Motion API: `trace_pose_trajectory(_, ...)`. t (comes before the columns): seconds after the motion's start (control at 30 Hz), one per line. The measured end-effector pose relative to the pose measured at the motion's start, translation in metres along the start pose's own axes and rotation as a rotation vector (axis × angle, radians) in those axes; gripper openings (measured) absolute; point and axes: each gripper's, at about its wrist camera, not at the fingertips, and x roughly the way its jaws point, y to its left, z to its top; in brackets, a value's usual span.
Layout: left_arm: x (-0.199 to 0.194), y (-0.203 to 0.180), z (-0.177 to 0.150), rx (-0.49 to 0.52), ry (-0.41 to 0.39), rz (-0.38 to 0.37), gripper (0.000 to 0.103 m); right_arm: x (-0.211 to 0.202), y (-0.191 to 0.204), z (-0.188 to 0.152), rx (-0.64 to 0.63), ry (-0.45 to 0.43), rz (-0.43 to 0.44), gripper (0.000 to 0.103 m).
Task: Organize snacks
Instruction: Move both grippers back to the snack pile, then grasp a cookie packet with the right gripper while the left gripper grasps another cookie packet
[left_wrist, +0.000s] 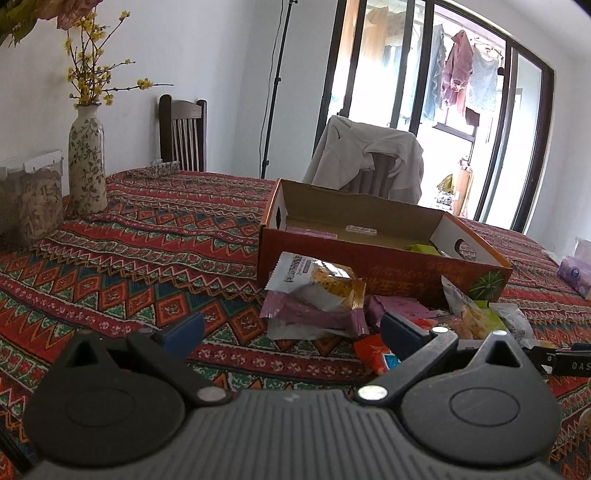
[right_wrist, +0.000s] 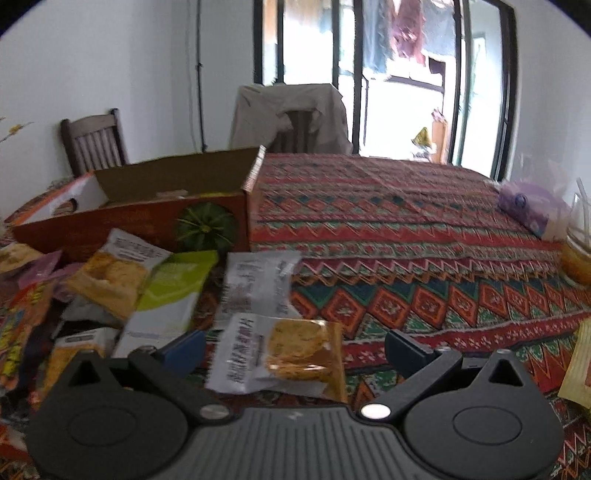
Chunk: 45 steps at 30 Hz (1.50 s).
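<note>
Both hand-held grippers (left (left_wrist: 291, 326), right (right_wrist: 293, 349)) gape wide, empty, near snack packets (right_wrist: 280, 350).

In front of me: one open orange cardboard box (left_wrist: 384, 254), two wooden chairs (left_wrist: 183, 134) (right_wrist: 291, 122), one tall floral ceramic vase (left_wrist: 86, 162).

Open box (left_wrist: 373, 254) top apparently clear; snack pile (left_wrist: 314, 302) before it.

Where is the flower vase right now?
In the left wrist view, the flower vase stands far left on the tablecloth, beside a clear jar.
</note>
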Motion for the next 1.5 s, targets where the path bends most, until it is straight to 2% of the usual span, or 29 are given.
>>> trace_pose_trajectory(0.07,0.001,0.000,0.000,-0.002,0.004,0.002,0.103,0.005,-0.003,0.001,0.006,0.019,-0.007,0.103)
trace_pose_trajectory(0.23,0.002,-0.001,0.000,0.001,0.009,0.002,0.103,0.012,-0.001,0.000,-0.011,0.064,0.002,0.095)
trace_pose_trajectory(0.4,0.003,-0.005,-0.001,0.006,0.016,0.000,0.103,0.013,0.001,0.001,-0.029,0.062,0.038,0.091)
trace_pose_trajectory(0.47,0.003,-0.006,-0.001,0.007,0.018,-0.001,0.103,0.011,0.003,0.000,-0.038,0.050,0.054,0.084)
trace_pose_trajectory(0.53,0.002,-0.007,-0.001,0.008,0.017,-0.003,0.103,0.008,0.004,-0.002,-0.044,0.034,0.065,0.072)
trace_pose_trajectory(0.67,0.000,-0.008,-0.001,0.011,0.012,-0.001,0.103,0.002,0.001,-0.004,-0.028,-0.007,0.077,0.063)
trace_pose_trajectory(0.7,0.000,-0.007,-0.001,0.011,0.012,0.000,0.103,0.000,0.000,-0.006,-0.021,-0.021,0.080,0.054)
trace_pose_trajectory(0.77,0.000,-0.007,-0.001,0.009,0.013,0.004,0.103,-0.004,-0.002,-0.007,-0.013,-0.046,0.073,0.048)
trace_pose_trajectory(0.97,-0.002,-0.008,-0.001,0.013,0.012,0.010,0.103,-0.012,0.000,-0.009,-0.027,-0.103,0.057,0.044)
trace_pose_trajectory(1.17,-0.001,-0.009,0.000,0.010,0.018,0.020,0.103,-0.025,0.002,-0.014,-0.032,-0.199,0.033,0.044)
trace_pose_trajectory(1.5,0.015,-0.022,0.011,0.065,0.026,0.026,0.103,-0.027,0.001,-0.015,-0.028,-0.225,0.035,0.044)
